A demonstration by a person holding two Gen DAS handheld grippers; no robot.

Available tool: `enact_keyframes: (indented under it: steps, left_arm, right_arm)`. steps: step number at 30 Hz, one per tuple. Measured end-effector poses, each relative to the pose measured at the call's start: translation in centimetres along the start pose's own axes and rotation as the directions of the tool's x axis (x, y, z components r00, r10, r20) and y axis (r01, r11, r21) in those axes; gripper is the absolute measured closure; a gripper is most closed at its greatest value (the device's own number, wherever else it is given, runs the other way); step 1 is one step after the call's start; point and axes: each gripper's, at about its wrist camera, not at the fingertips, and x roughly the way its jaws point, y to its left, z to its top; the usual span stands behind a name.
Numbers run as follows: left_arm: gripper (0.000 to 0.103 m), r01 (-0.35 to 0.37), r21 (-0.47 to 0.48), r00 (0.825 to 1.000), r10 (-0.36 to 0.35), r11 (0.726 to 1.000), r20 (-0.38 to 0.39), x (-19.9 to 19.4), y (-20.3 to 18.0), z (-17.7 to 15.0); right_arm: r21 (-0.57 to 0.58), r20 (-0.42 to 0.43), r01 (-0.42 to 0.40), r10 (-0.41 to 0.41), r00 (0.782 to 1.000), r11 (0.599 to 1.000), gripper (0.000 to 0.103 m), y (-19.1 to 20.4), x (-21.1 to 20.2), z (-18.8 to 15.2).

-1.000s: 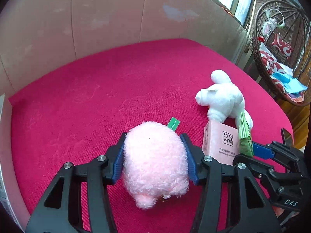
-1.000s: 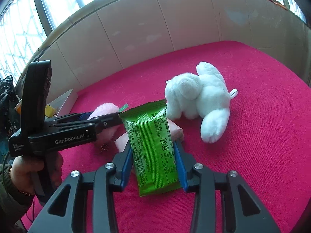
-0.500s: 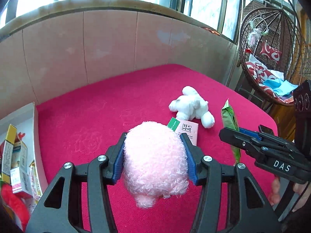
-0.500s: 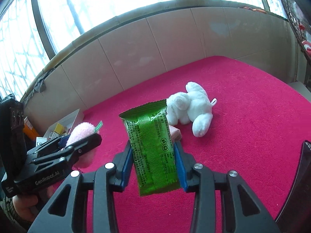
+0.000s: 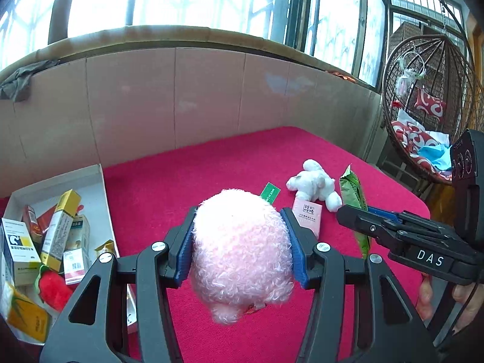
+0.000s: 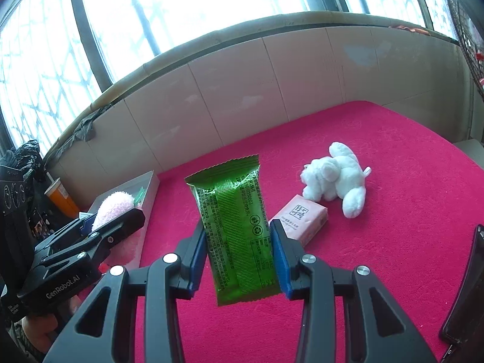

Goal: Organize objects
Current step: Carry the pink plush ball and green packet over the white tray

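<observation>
My left gripper (image 5: 240, 245) is shut on a fluffy pink plush toy (image 5: 242, 254) with a green tag, held above the red mat (image 5: 187, 181). In the right wrist view that same pink plush (image 6: 113, 207) shows at the left, over a white box. My right gripper (image 6: 239, 254) is shut on a green snack packet (image 6: 236, 227), held upright off the mat; this green packet (image 5: 352, 192) also appears edge-on in the left wrist view. A white plush animal (image 6: 335, 183) and a pink tissue pack (image 6: 299, 217) lie on the mat beyond.
A white box (image 5: 99, 181) at the mat's left edge holds several cartons and a red plush. A tiled wall (image 5: 211, 96) backs the mat under windows. A wicker hanging chair (image 5: 423, 115) stands at the right. A dark phone (image 6: 466, 287) lies at the mat's right edge.
Both grippers have risen and pulled back from the mat with their loads. The white box has come into view at the left, and the plush and tissue pack look smaller.
</observation>
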Motion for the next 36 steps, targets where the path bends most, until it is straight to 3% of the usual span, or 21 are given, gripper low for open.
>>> enact_keyframes:
  steps: [13, 26, 36]
  left_arm:
    - [0.050, -0.081, -0.081, 0.996, 0.082, 0.993, 0.020, -3.1, 4.4, -0.7]
    - [0.050, -0.117, -0.148, 0.991, 0.126, 0.982, 0.050, -5.2, 7.8, -1.1]
    - [0.050, -0.169, -0.222, 0.980, 0.188, 0.960, 0.067, -7.0, 11.8, -1.7]
  right_arm:
    - [-0.075, -0.047, -0.045, 0.041, 0.998, 0.996, 0.063, 4.6, 1.0, -0.7]
    - [-0.151, -0.075, -0.072, 0.062, 0.995, 0.986, 0.063, 8.9, 1.6, -0.5]
    - [-0.196, -0.125, -0.118, 0.094, 0.988, 0.974, 0.063, 13.1, 3.9, -0.7]
